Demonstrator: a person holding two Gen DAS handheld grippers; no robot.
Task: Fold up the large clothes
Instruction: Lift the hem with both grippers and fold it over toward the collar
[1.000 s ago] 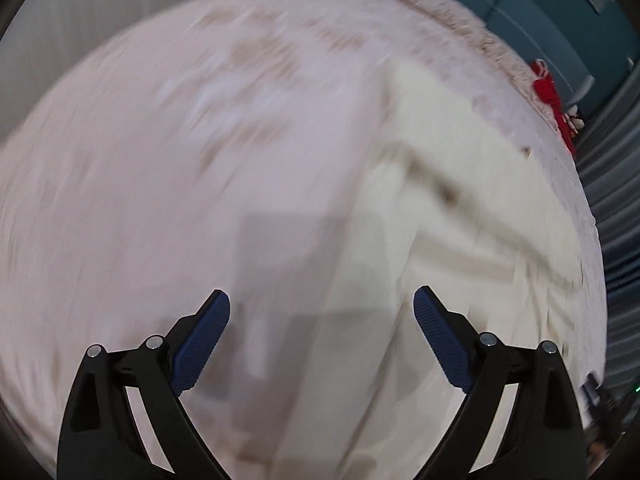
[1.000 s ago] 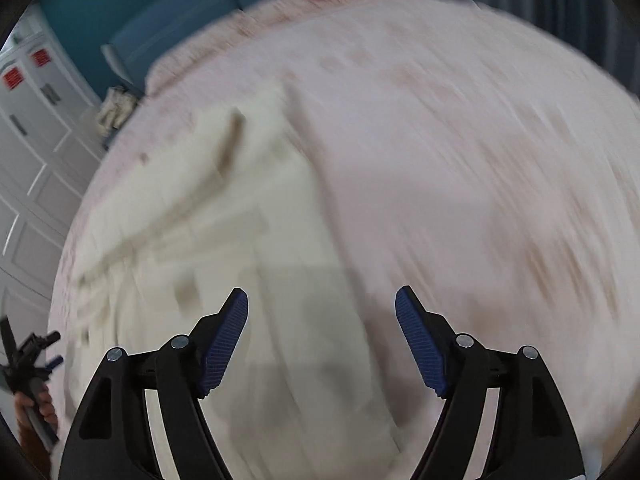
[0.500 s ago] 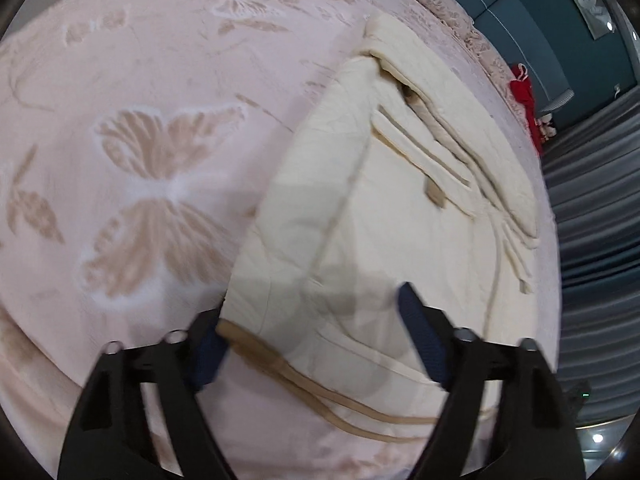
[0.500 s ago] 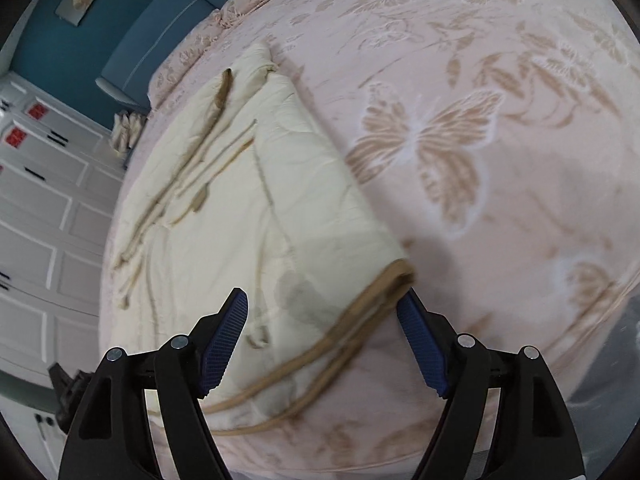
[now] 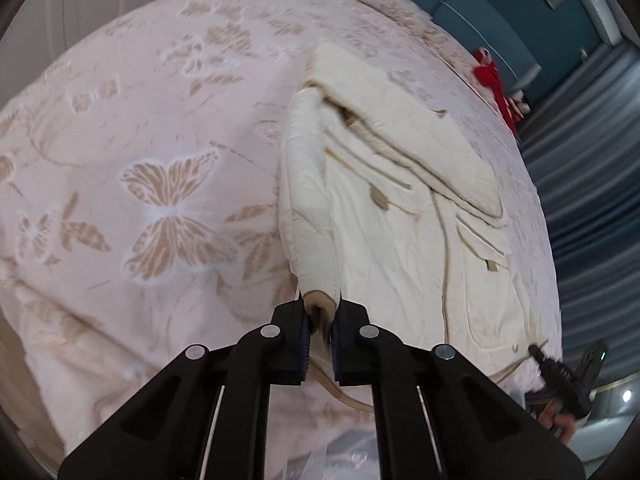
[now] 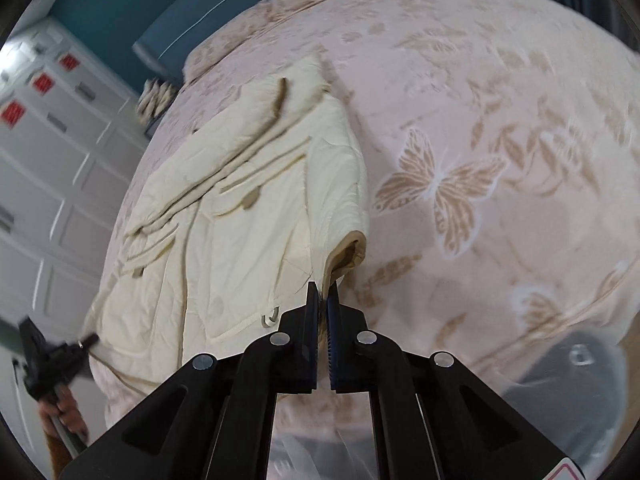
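While clamped: left gripper (image 5: 320, 334) — cream coat (image 5: 400, 216) hem corner, 12 o'clock | right gripper (image 6: 322, 312) — pinching coat's opposite hem corner | bedspread (image 5: 152, 168) beneath

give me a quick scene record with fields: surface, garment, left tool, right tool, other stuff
surface: pink bedspread with tan butterfly pattern
garment: cream quilted coat with tan trim, lying spread on the bedspread, one sleeve folded across it
left tool: shut on the coat's tan-trimmed bottom corner, corner lifted
right tool: shut on a tan-trimmed edge of the same coat
other stuff: red fabric item at the far end of the bed; white panelled wardrobe; teal wall
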